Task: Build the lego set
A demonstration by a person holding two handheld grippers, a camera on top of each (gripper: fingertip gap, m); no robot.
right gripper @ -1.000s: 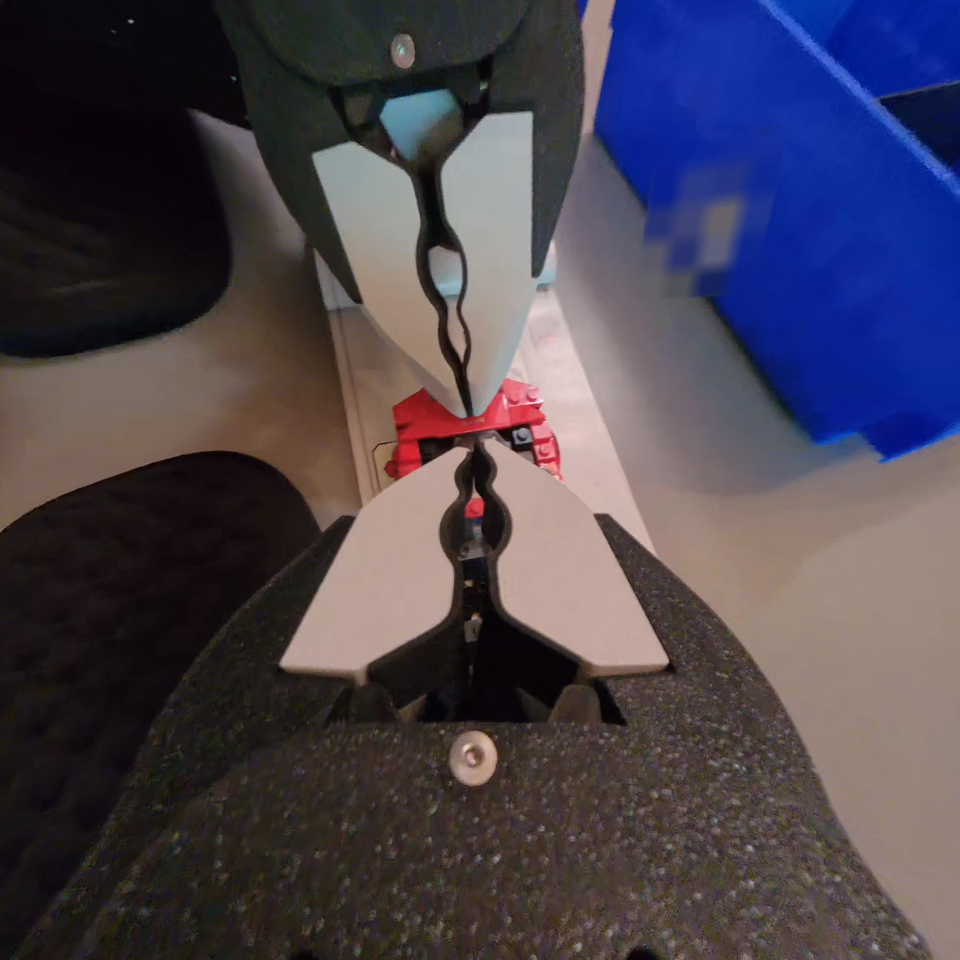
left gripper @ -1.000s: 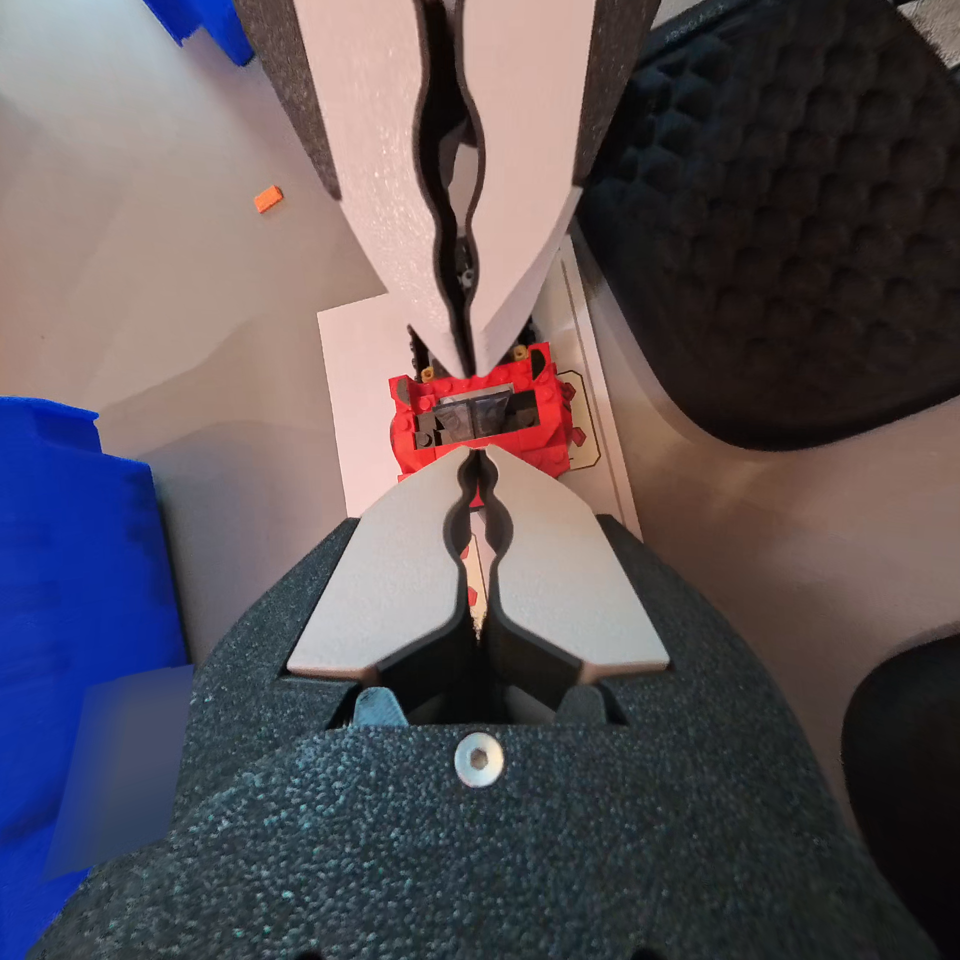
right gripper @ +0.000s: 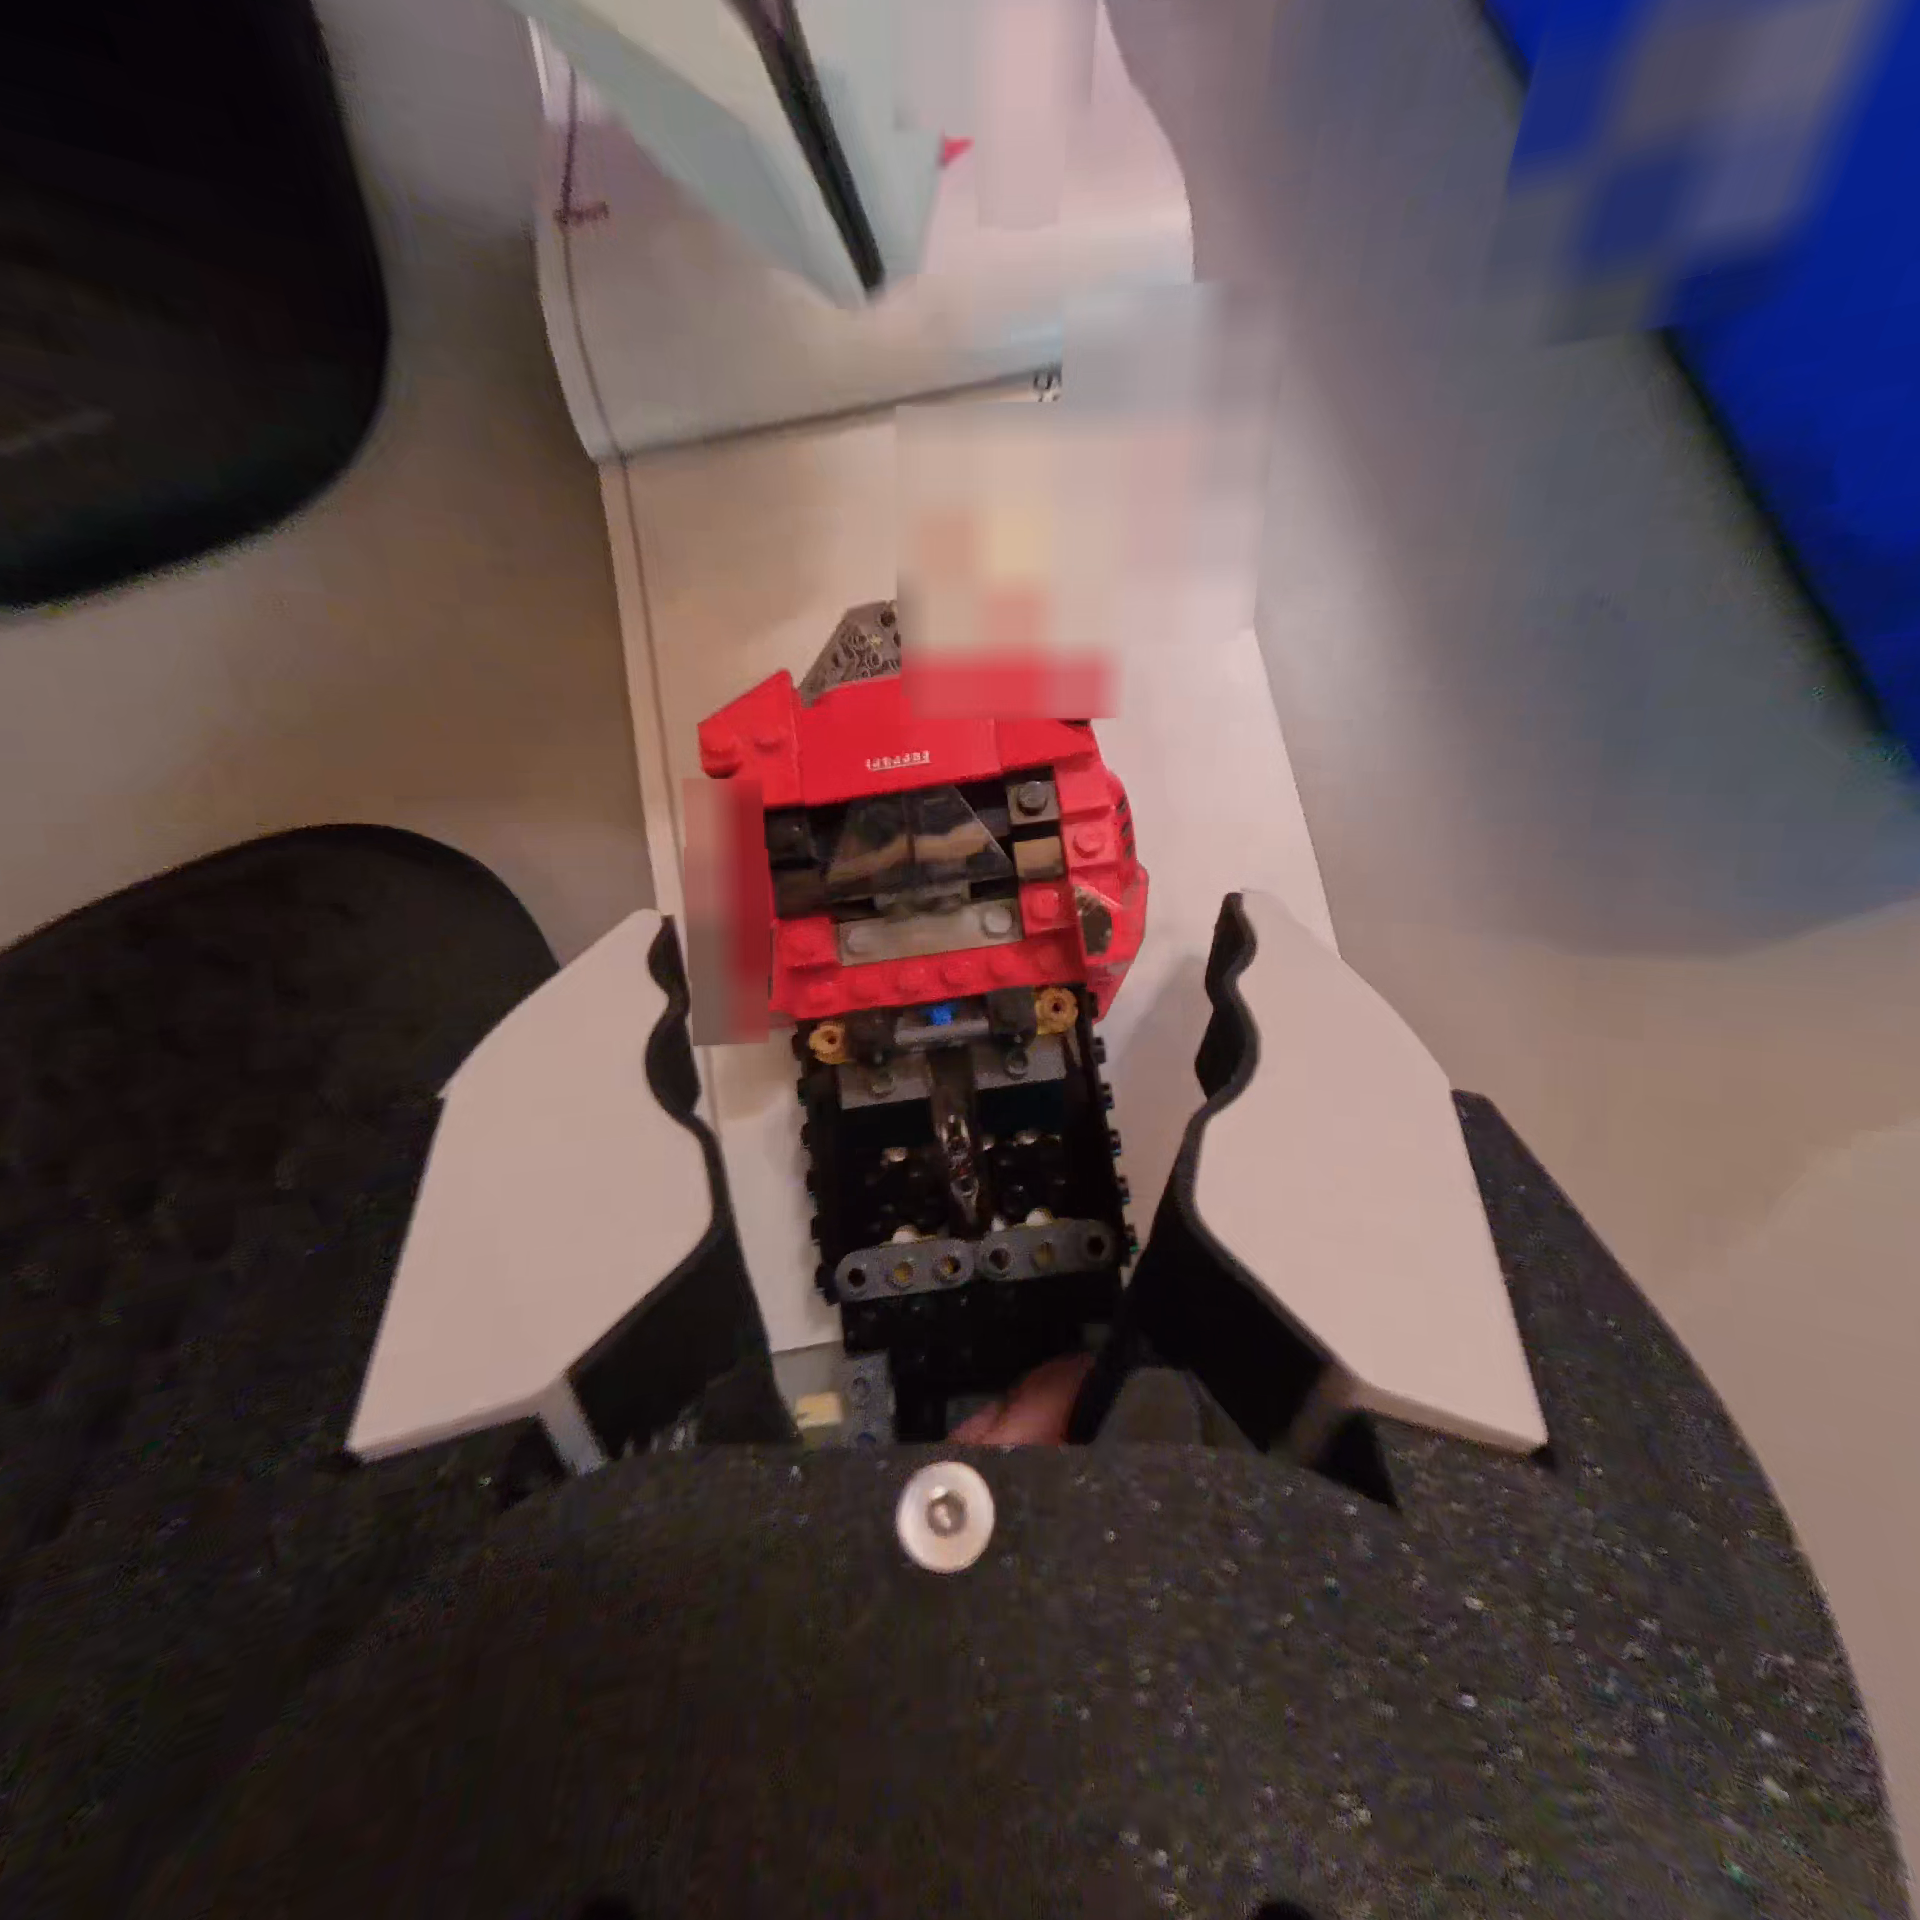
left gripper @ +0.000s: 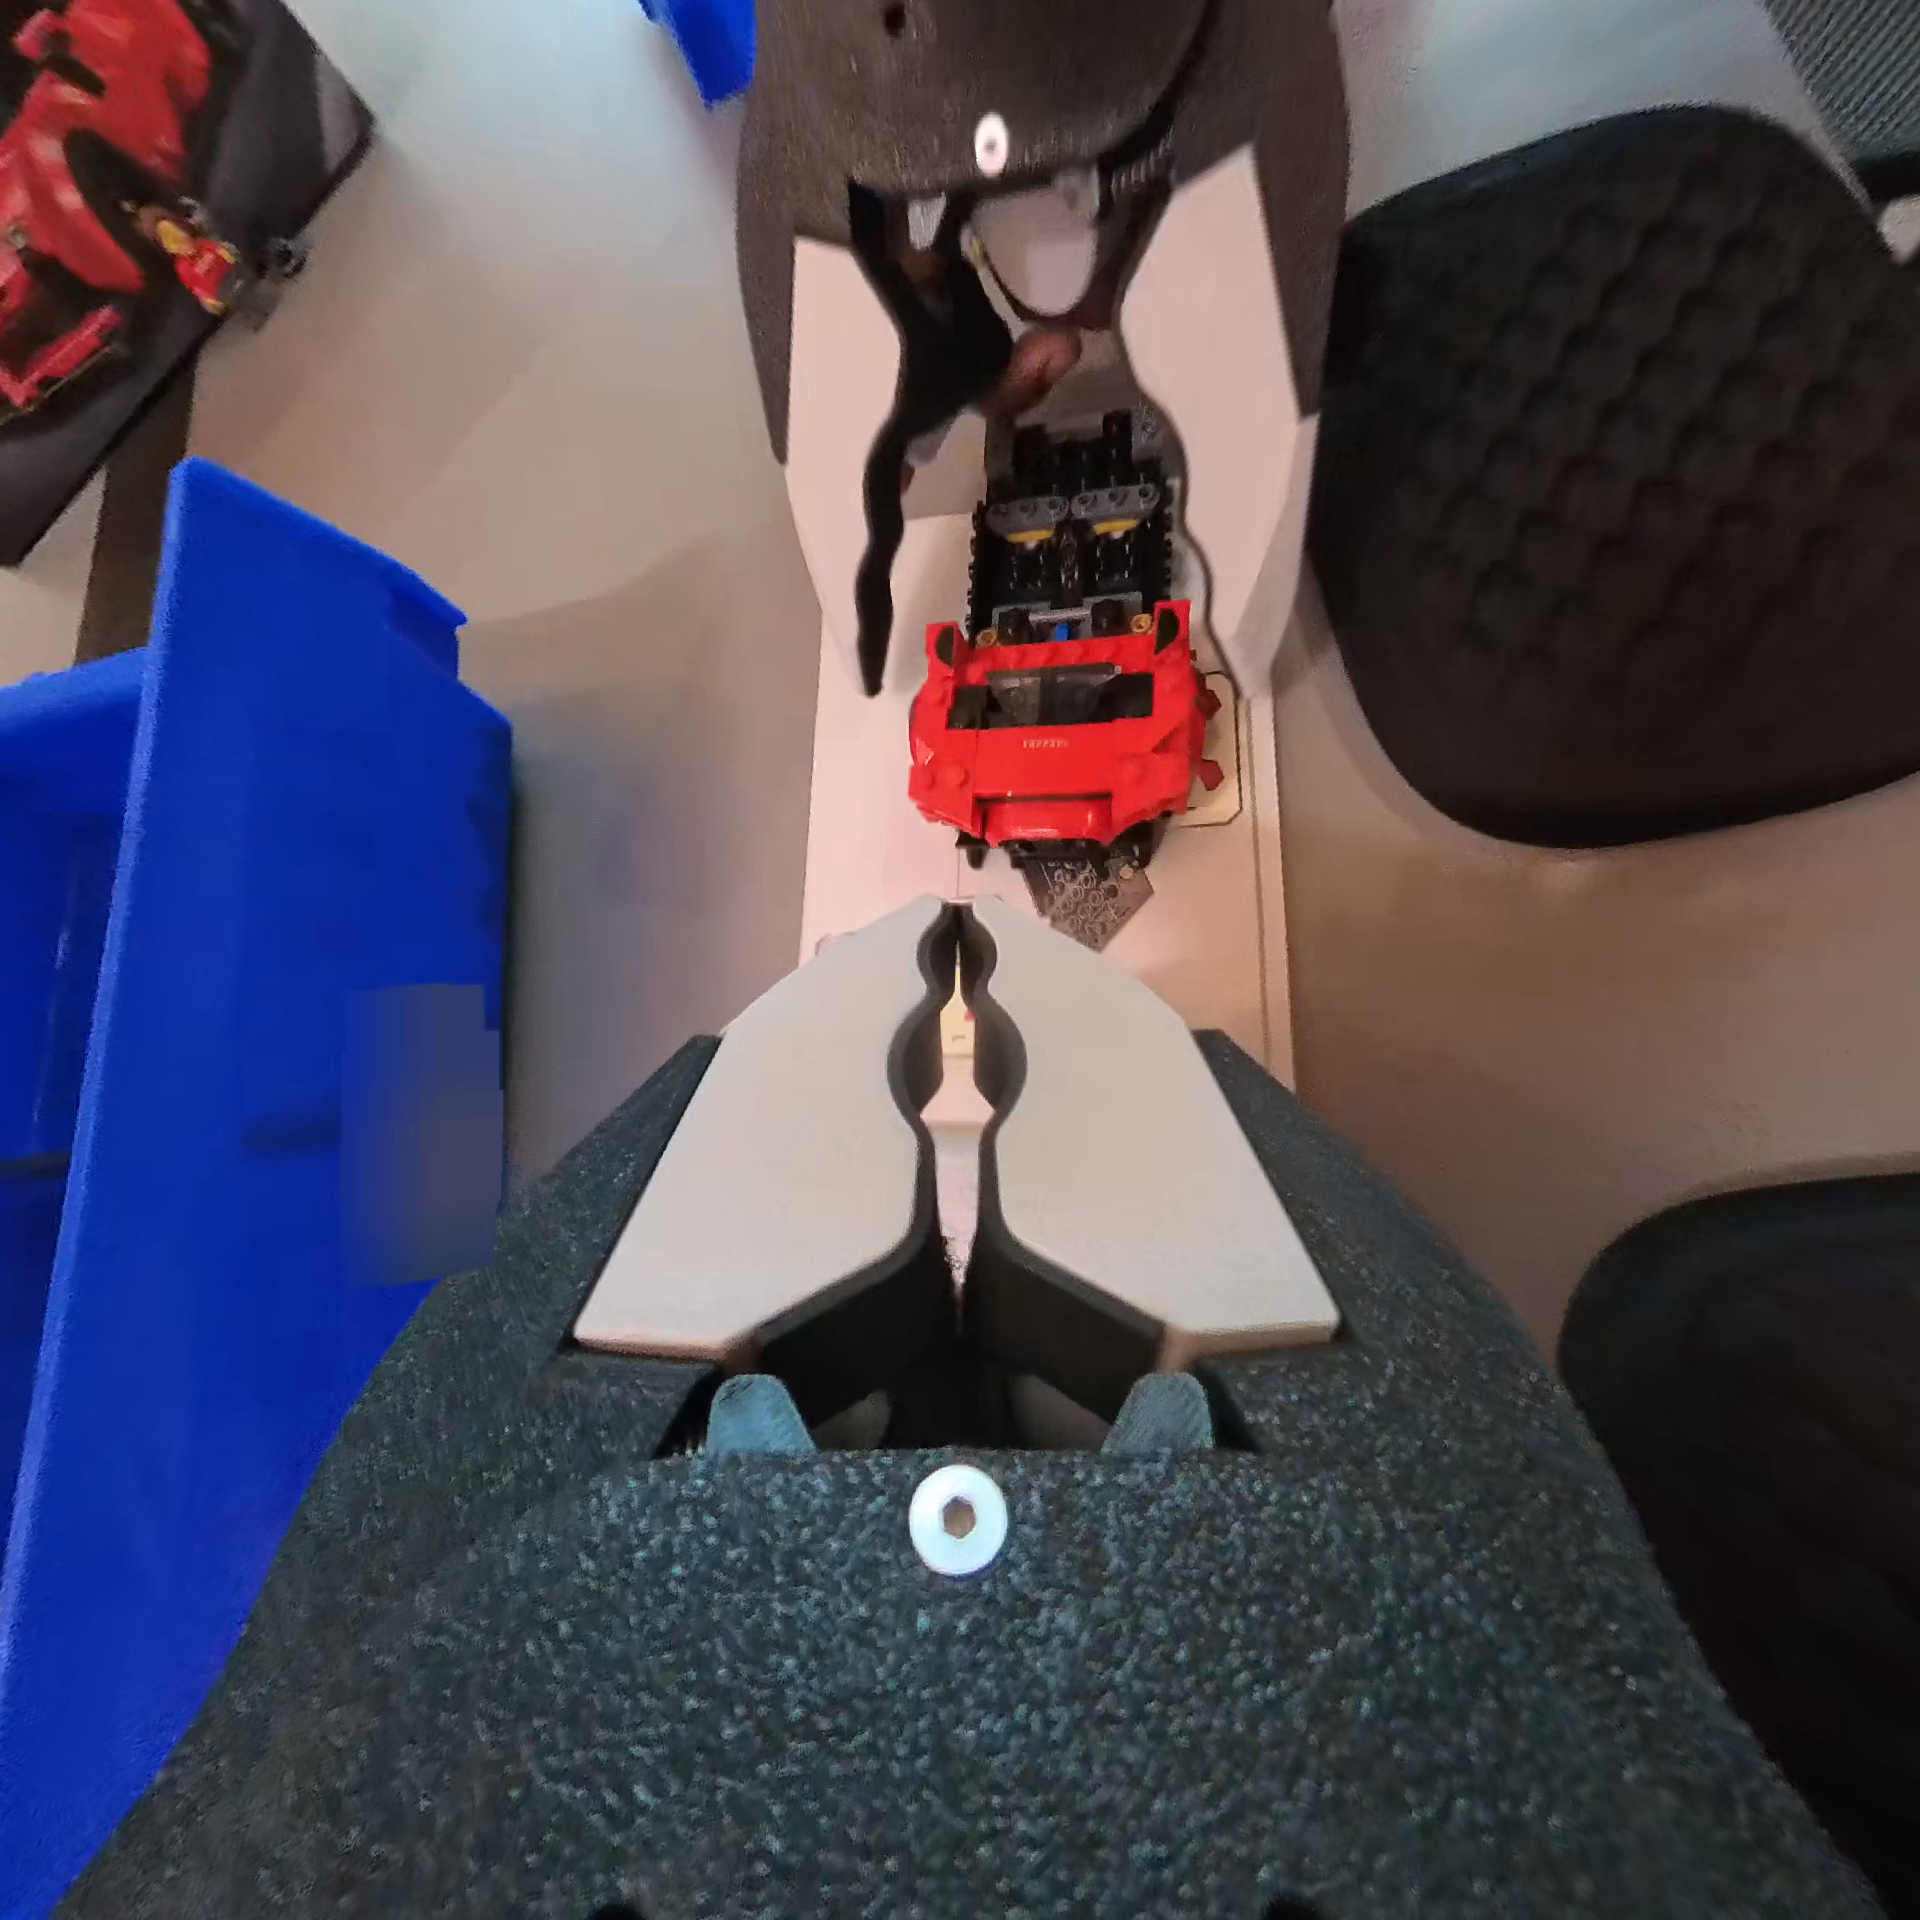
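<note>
Though studded, red blocky car (right gripper: pixel 914 883)

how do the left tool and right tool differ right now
The left tool is shut, its fingers meeting at the tips with nothing between them; the right tool is spread wide open. The left tool sits just short of the red end of the lego car without touching it; the right tool's fingers straddle the car's black chassis end. Both have pale wavy-edged fingers on speckled black bodies, and neither is holding anything.

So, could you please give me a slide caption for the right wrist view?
Open right gripper straddling the black chassis of a part-built red lego car on white instruction sheets.
</note>
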